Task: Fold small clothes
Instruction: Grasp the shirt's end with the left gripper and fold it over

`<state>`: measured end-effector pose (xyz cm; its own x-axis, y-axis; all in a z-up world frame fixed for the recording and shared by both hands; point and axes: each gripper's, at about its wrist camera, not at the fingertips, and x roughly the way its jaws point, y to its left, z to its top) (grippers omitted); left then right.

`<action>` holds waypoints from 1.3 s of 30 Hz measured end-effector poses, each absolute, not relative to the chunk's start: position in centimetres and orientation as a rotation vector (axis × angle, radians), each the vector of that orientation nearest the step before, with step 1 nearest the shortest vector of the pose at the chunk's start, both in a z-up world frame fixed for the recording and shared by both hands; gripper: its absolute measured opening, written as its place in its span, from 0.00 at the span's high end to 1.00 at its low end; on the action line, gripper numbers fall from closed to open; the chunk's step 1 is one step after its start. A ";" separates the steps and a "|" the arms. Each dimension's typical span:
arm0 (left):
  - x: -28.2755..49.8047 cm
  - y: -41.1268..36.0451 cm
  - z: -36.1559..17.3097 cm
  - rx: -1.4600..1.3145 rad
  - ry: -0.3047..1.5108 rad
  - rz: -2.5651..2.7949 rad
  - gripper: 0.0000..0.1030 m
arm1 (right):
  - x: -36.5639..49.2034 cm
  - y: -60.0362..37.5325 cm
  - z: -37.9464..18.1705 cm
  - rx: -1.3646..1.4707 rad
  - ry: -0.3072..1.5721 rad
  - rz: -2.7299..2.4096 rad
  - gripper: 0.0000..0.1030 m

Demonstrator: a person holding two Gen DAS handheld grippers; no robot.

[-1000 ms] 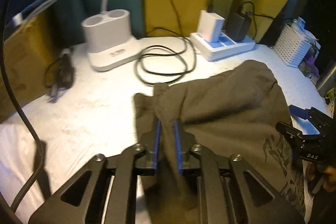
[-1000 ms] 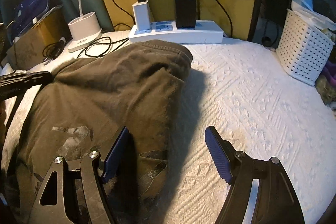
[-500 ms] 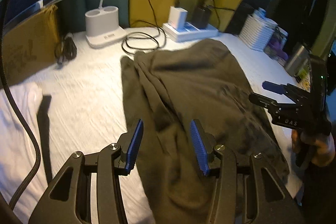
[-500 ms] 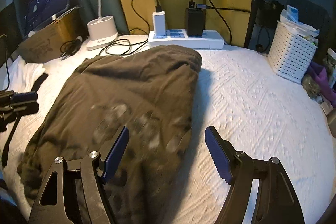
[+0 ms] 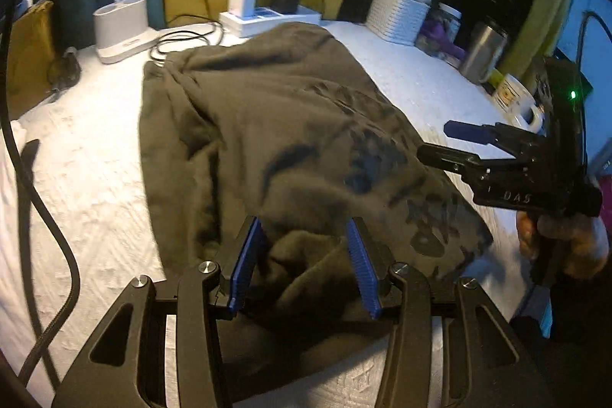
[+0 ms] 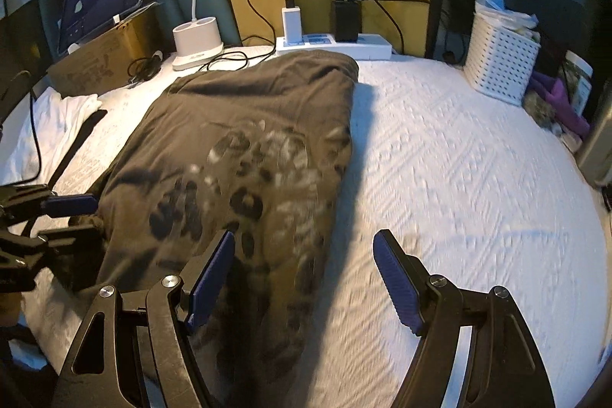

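A dark olive T-shirt (image 5: 275,125) with a printed graphic lies folded lengthwise on the white bedspread (image 6: 459,171); it also shows in the right wrist view (image 6: 244,155). My left gripper (image 5: 306,255) is open, its blue pads either side of the bunched near hem. My right gripper (image 6: 306,274) is open over the shirt's near right edge, holding nothing. The right gripper also shows in the left wrist view (image 5: 440,140). The left gripper shows at the left edge of the right wrist view (image 6: 72,217).
At the back stand a white lamp base (image 6: 197,43), a power strip with chargers (image 6: 332,43) and loose black cables (image 5: 183,41). A white basket (image 6: 501,60) is at the right. A cardboard box (image 6: 99,60) and white cloth (image 6: 57,117) are at the left. A steel cup (image 5: 482,48) and mug (image 5: 516,98) stand at the right.
My left gripper let go of the shirt's fold, opened and pulled back toward the near hem. My right gripper stayed open and also drew back, so more of the shirt shows.
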<state>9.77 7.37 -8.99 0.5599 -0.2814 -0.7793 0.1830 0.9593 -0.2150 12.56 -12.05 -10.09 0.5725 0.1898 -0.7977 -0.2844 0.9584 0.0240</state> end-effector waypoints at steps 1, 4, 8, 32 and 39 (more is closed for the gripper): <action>9.5 7.2 -9.2 -0.107 0.937 -0.282 0.69 | 12.4 -12.1 -10.1 -0.109 0.921 0.277 0.26; 8.6 7.0 -9.6 -0.087 0.952 -0.267 0.91 | 11.5 -12.3 -10.4 -0.103 0.924 0.274 0.26; 6.5 7.8 -8.3 -0.093 0.908 -0.185 0.92 | 10.6 -12.1 -10.9 -0.097 0.936 0.275 0.26; 1.3 9.2 -9.2 -0.135 0.924 -0.013 0.91 | 4.6 -11.9 -12.5 -0.107 0.911 0.296 0.26; 1.5 8.8 -9.4 -0.132 0.934 -0.003 0.90 | 3.3 -11.1 -11.8 -0.064 0.904 0.362 0.79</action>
<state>1.46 8.81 -9.44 0.5950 -0.0593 -0.8016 -0.0549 0.9920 -0.1141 3.31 -11.14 -11.83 0.5625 0.2807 -0.7777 -0.3344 0.9375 0.0966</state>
